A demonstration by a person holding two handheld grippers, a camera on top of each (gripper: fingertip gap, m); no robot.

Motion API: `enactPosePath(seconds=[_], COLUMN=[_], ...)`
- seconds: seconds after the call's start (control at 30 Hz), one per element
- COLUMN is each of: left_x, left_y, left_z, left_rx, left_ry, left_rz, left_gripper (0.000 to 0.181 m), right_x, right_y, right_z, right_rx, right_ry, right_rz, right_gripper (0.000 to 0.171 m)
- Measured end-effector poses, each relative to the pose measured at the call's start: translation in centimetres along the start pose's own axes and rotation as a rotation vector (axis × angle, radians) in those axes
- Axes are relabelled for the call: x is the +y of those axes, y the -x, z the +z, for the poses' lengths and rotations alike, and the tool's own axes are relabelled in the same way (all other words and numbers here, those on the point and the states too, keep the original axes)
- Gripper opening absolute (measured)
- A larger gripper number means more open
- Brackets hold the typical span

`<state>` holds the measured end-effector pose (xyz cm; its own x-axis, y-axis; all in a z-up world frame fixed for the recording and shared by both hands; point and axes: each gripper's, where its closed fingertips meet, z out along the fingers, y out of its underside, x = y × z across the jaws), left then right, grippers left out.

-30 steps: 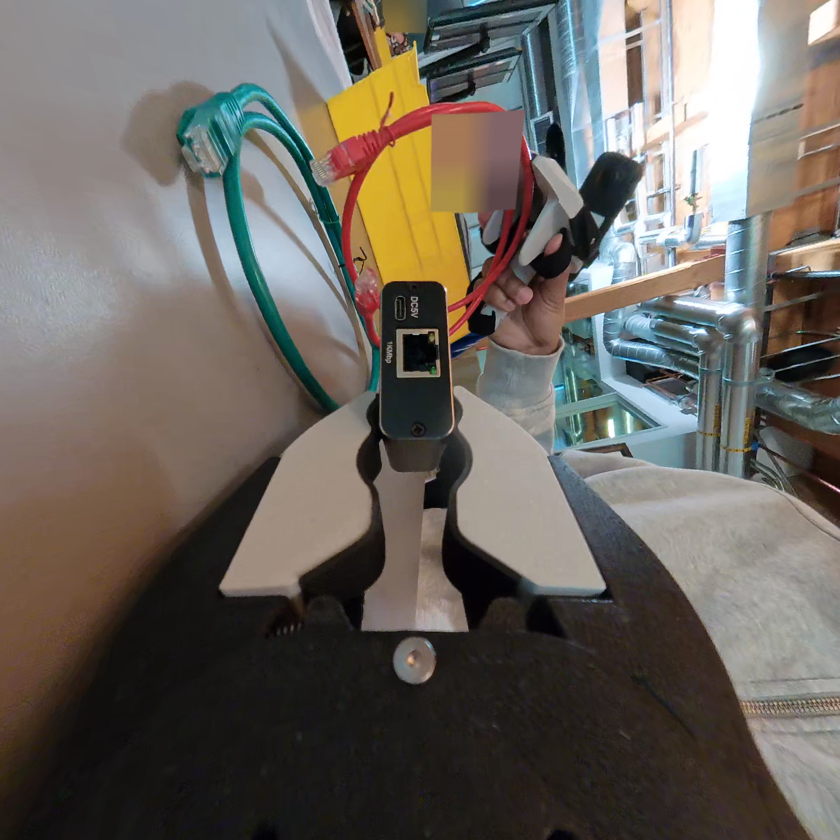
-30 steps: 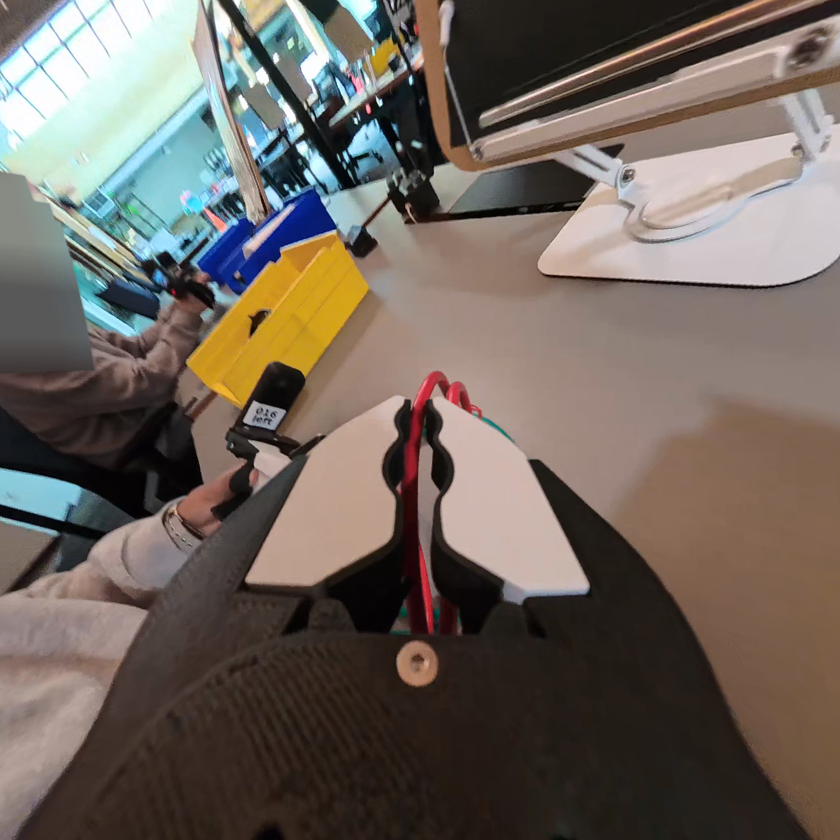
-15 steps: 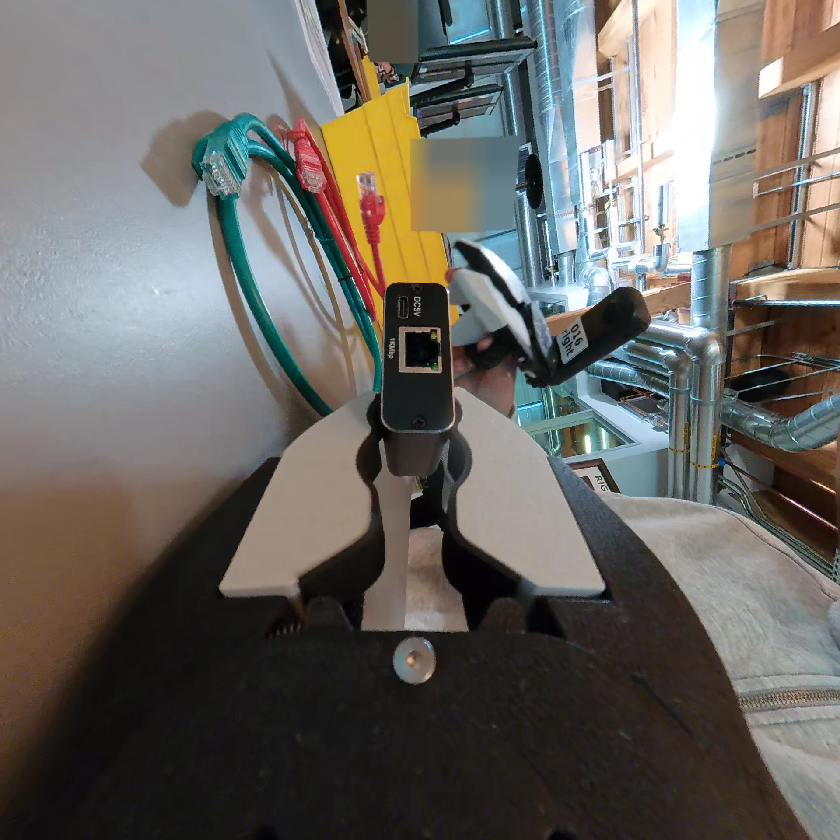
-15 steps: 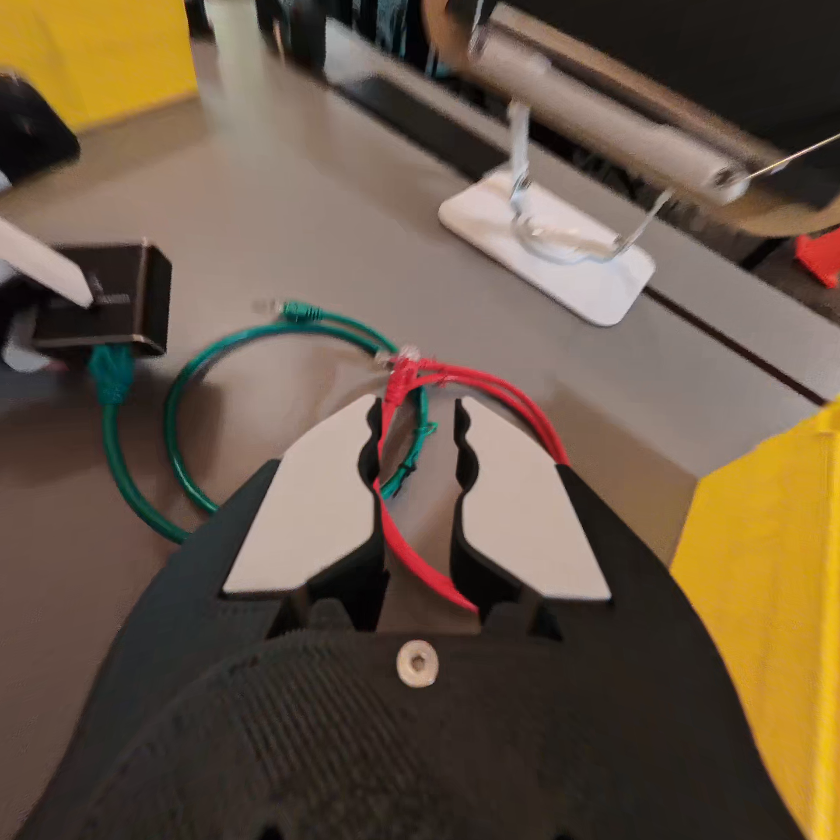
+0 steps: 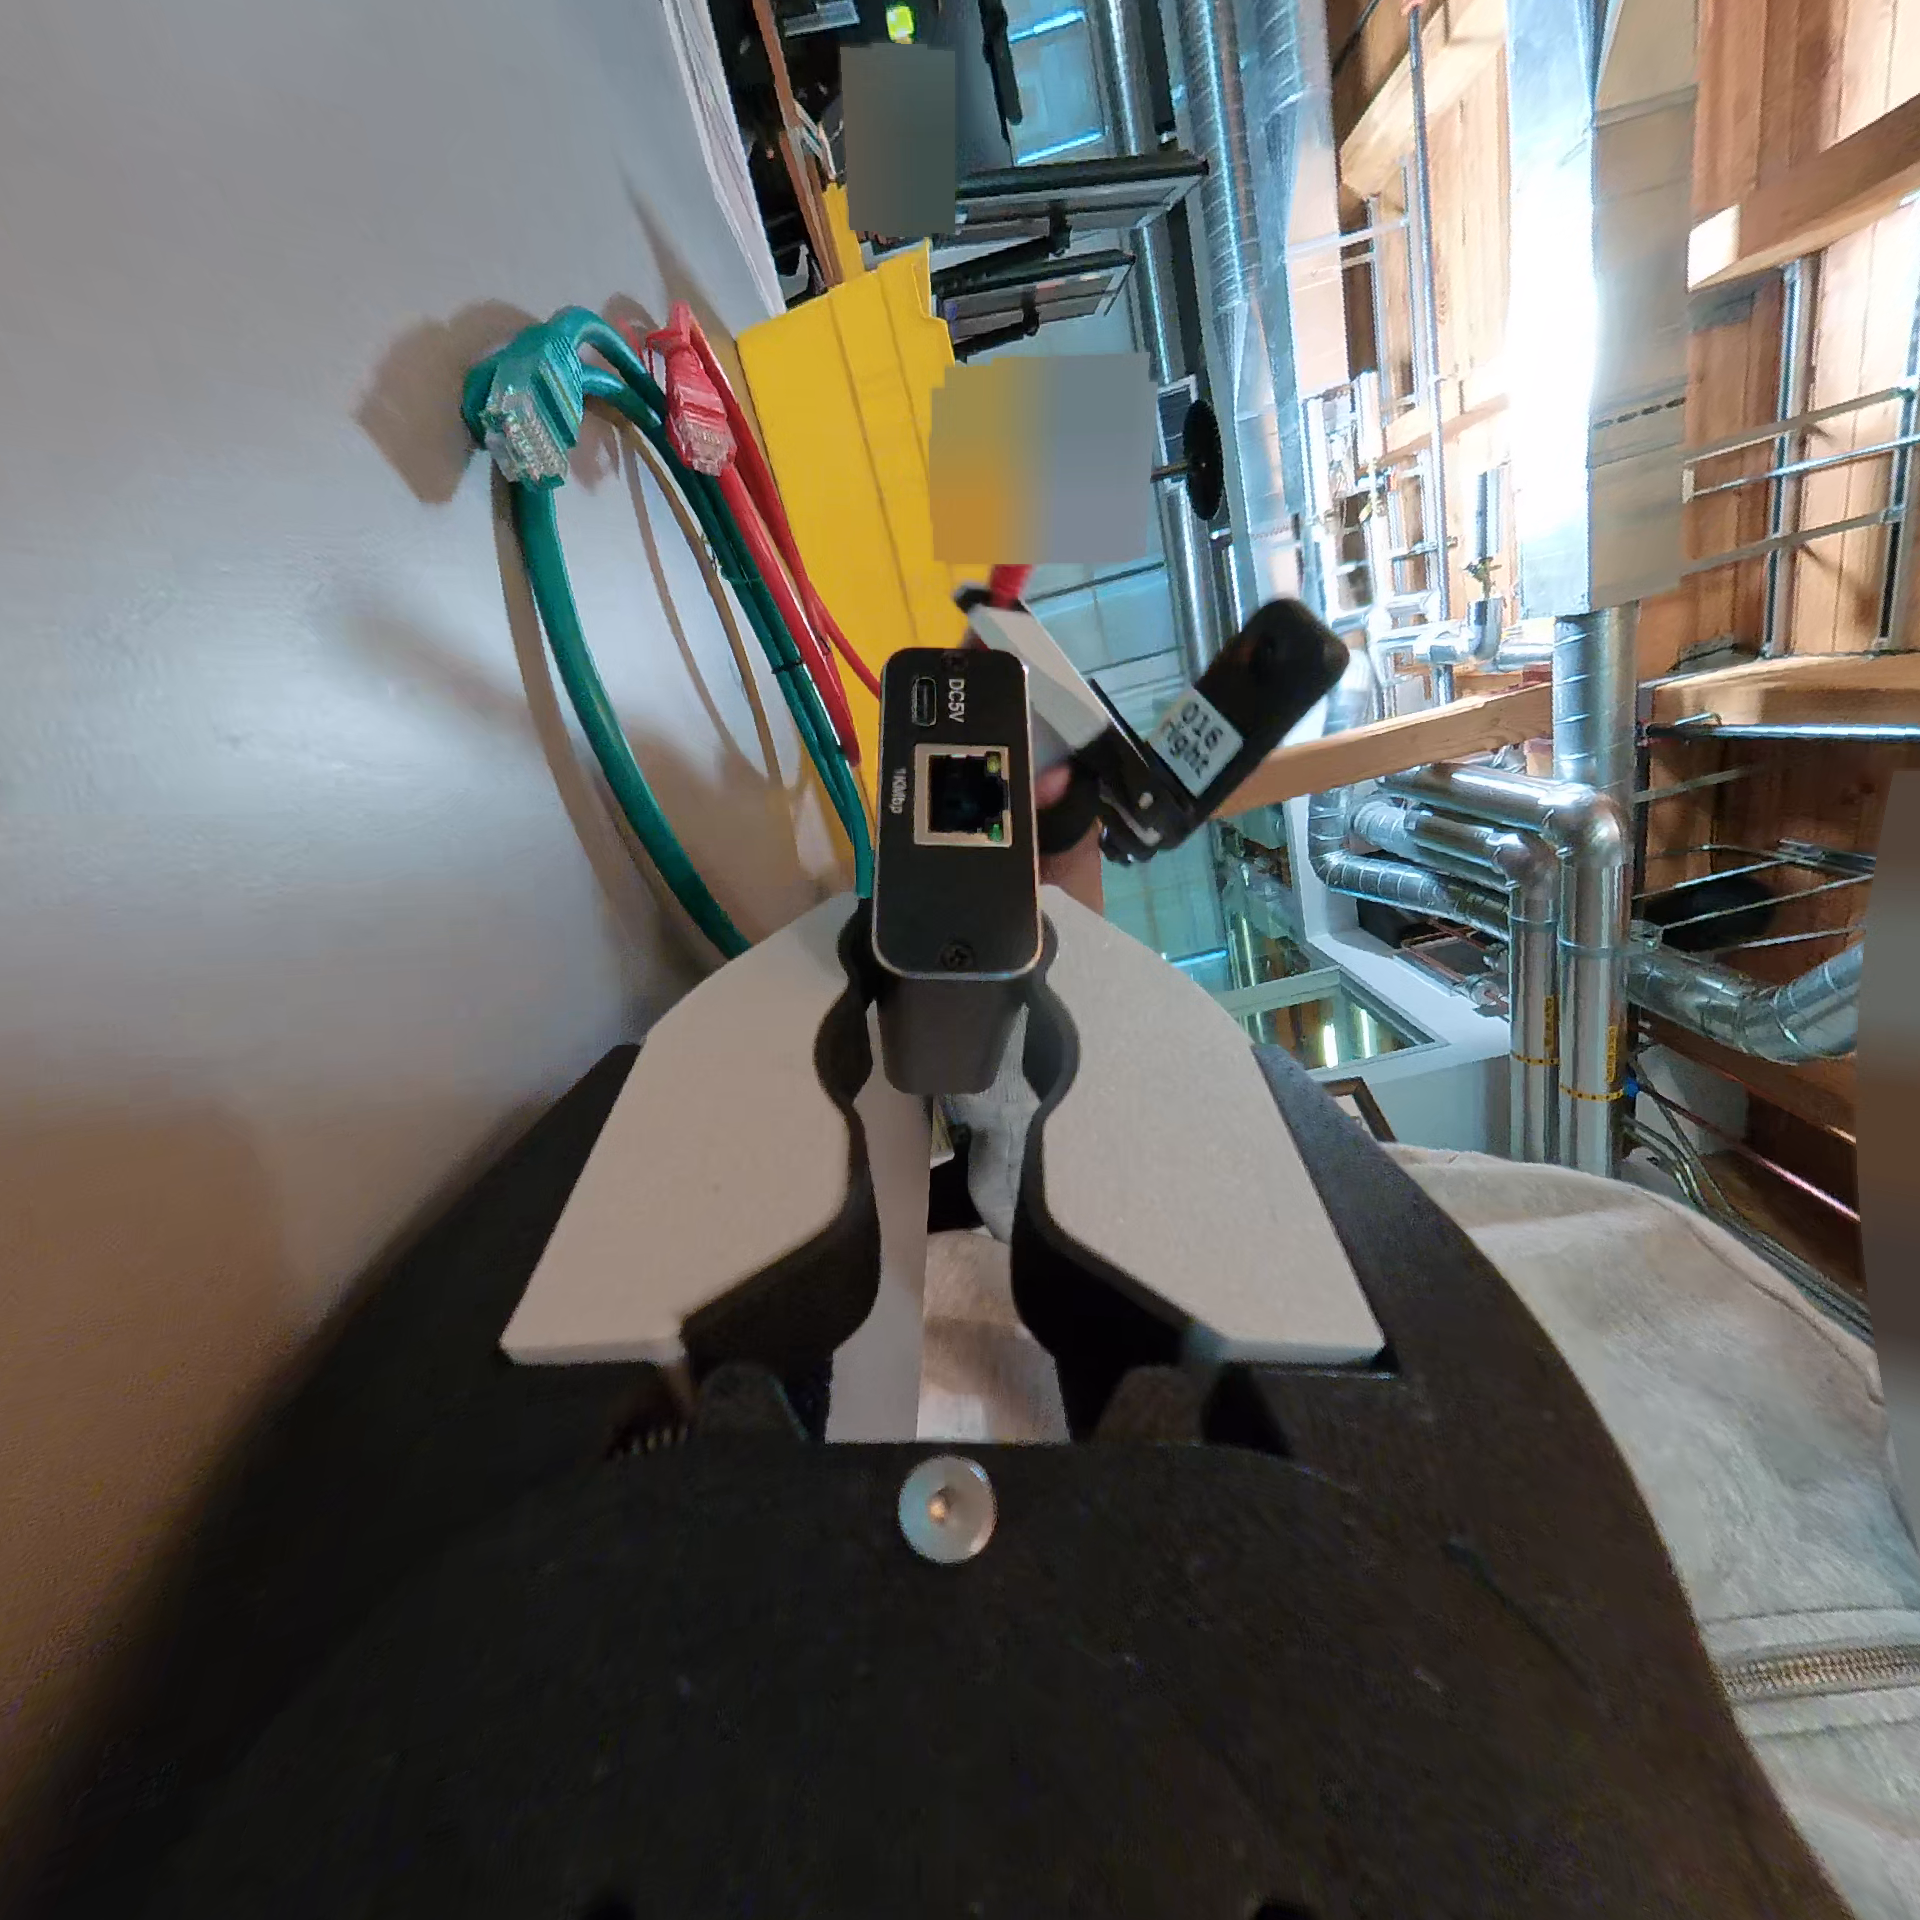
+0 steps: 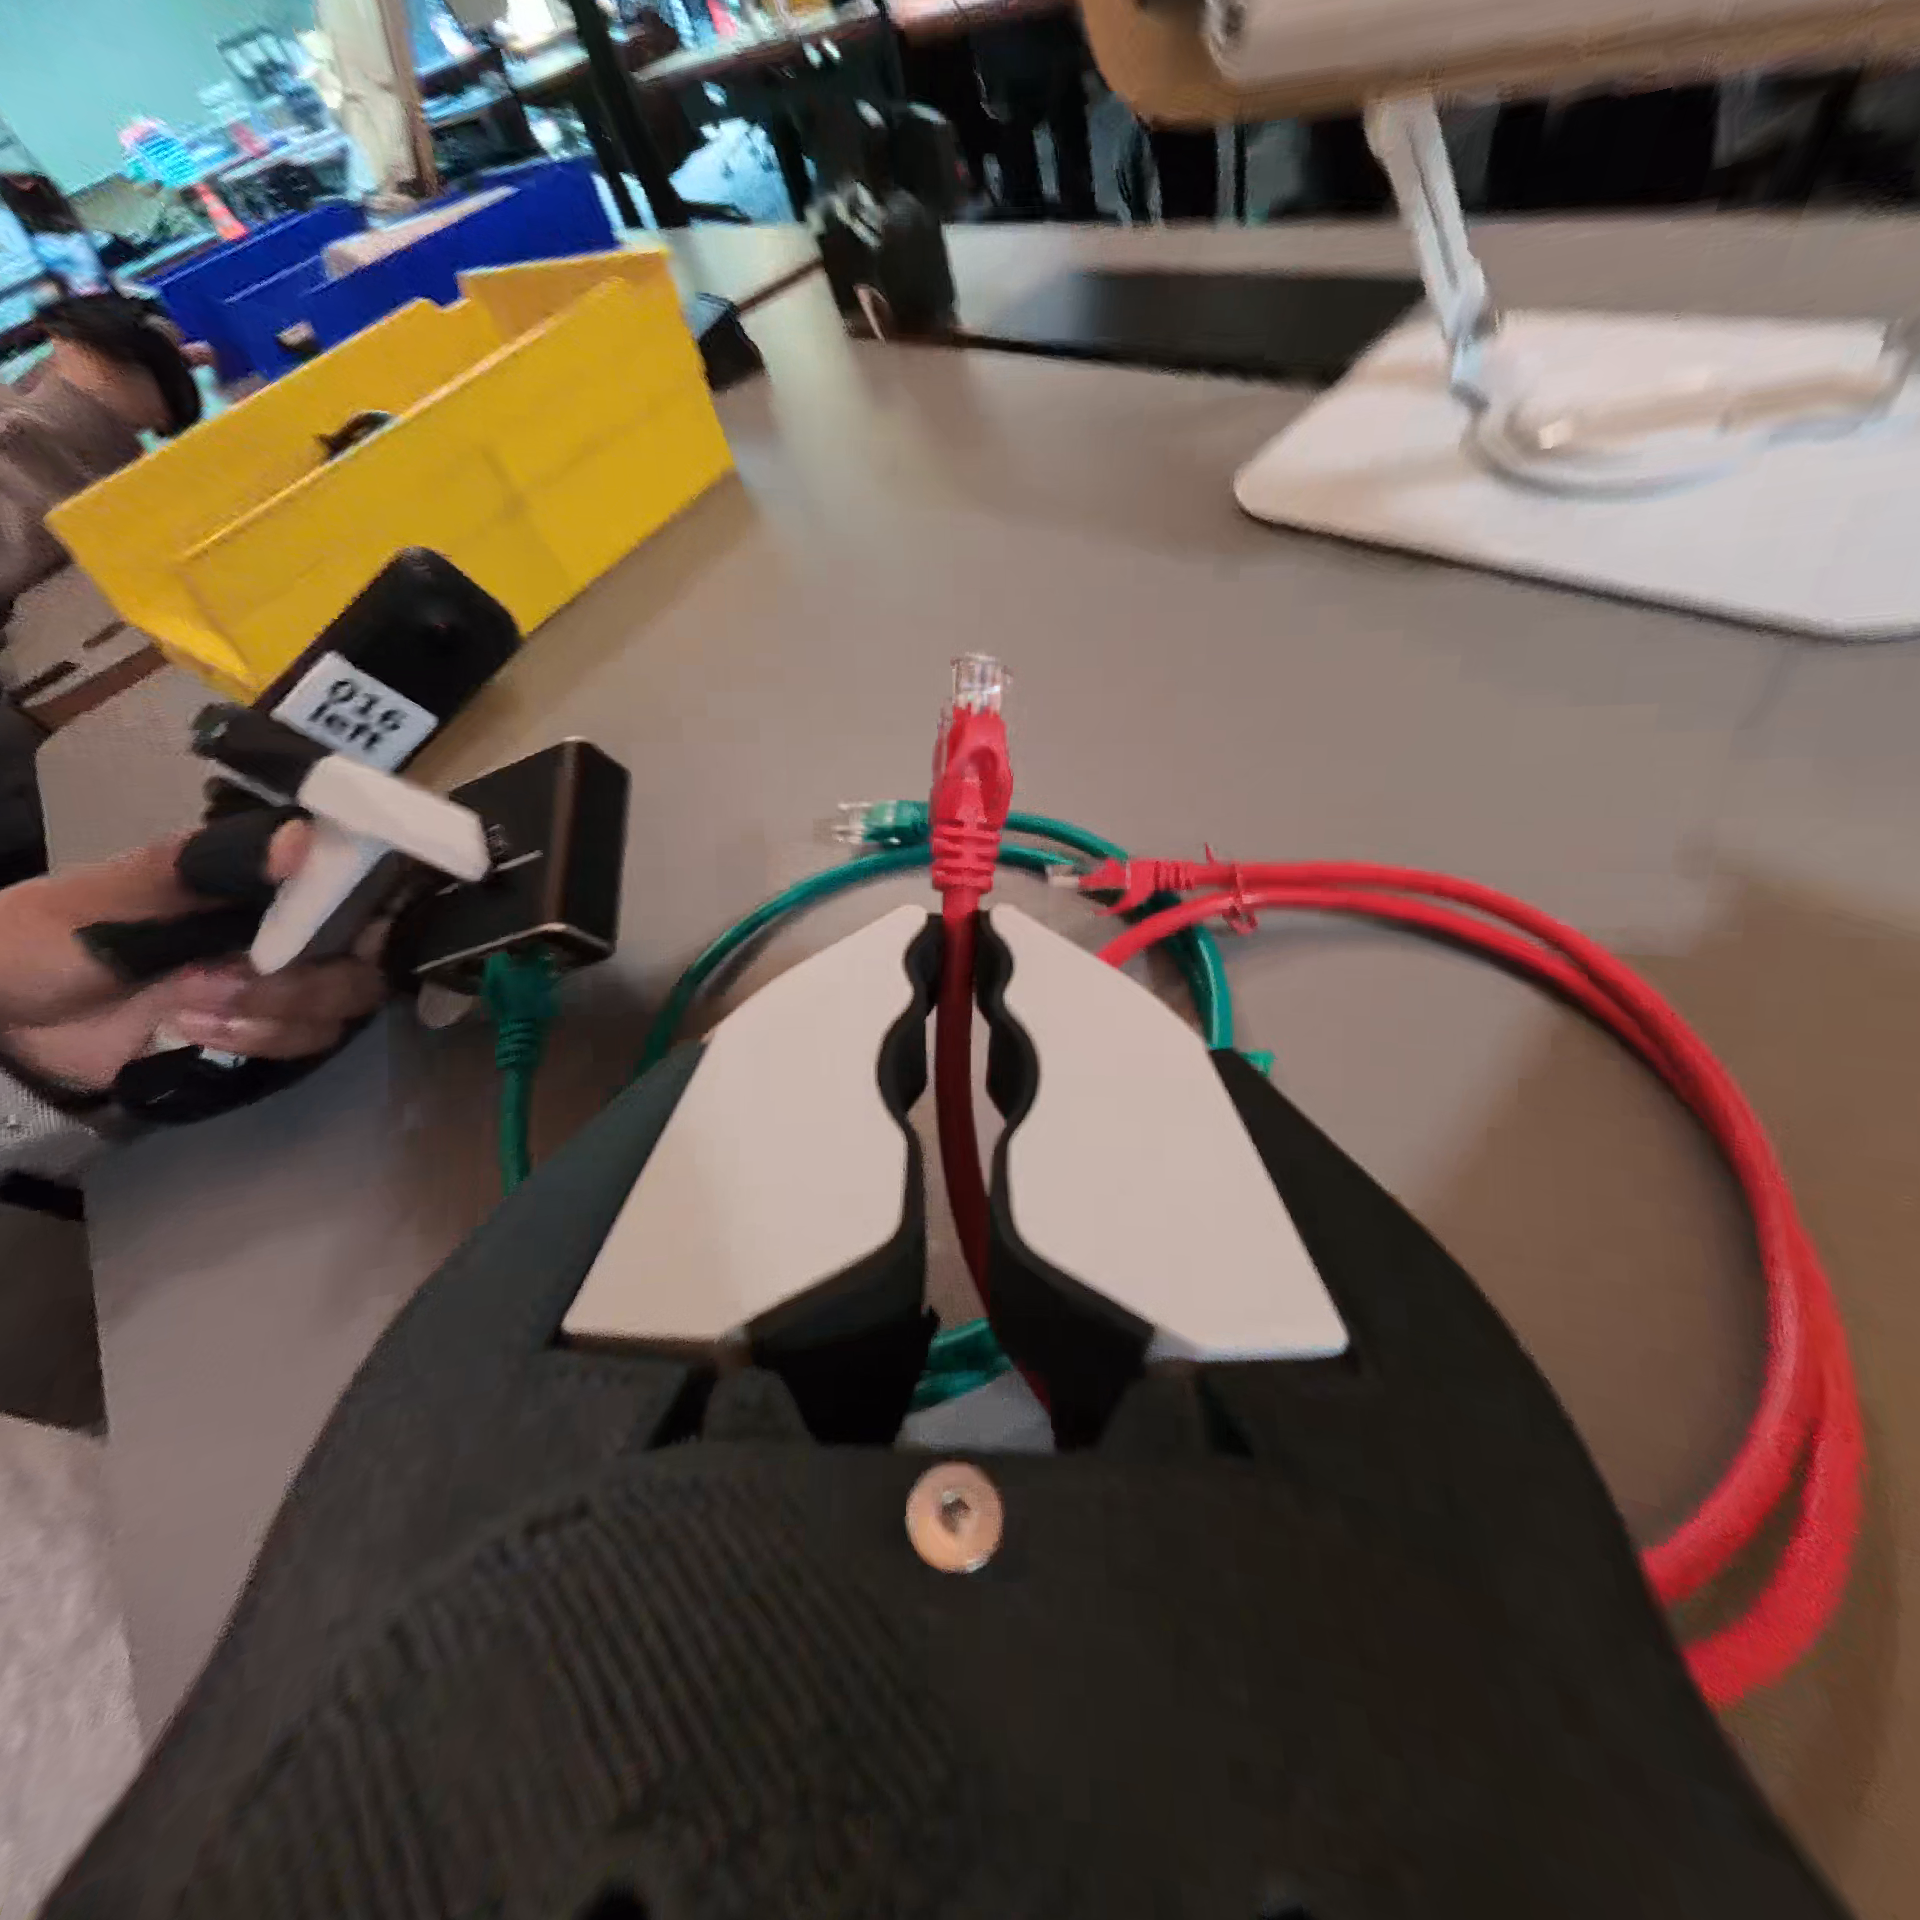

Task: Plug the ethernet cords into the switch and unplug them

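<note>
My left gripper (image 5: 951, 935) is shut on the small black switch (image 5: 956, 821), whose empty port faces the camera. In the right wrist view the switch (image 6: 561, 852) is held just above the table with a green cord (image 6: 514, 1008) plugged into its underside. My right gripper (image 6: 961, 914) is shut on the red cord (image 6: 961, 1039) just behind its plug (image 6: 971, 769), which points up and away, to the right of the switch. The green cord's loose plug (image 5: 525, 416) and the red cord's other plug (image 5: 696, 416) lie on the table. My right gripper also shows in the left wrist view (image 5: 1049, 665).
A yellow bin (image 6: 416, 457) stands at the back left of the grey table (image 6: 1143, 644). A white monitor stand base (image 6: 1621, 499) sits at the back right. The red cord's loops (image 6: 1714, 1195) lie to the right. A person's hand (image 6: 156, 956) holds the left gripper.
My right gripper let the bundled red cord down, then shut on it behind one plug and raised that plug upright near the switch. My left gripper has kept hold of the switch.
</note>
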<state>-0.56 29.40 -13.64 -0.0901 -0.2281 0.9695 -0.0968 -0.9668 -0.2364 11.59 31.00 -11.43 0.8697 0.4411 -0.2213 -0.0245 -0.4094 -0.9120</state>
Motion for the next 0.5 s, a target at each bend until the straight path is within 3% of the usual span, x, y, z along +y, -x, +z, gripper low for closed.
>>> enactPosePath(seconds=[0.27,0.5], left_x=[-3.0,-3.2], left_y=[0.2,0.1], left_z=[-2.1,-2.3], left_rx=[0.014,-0.028], left_ry=[-0.233,-0.328], left_rz=[-0.050,0.006], left_gripper=[0.024,0.025], right_x=[1.5,6.1], right_y=[9.3,12.9], right_z=[1.1,3.3], right_rx=[-0.026,0.009], right_ry=[0.145,0.333], right_rz=[-0.563,-0.704], right_gripper=[0.006,0.005])
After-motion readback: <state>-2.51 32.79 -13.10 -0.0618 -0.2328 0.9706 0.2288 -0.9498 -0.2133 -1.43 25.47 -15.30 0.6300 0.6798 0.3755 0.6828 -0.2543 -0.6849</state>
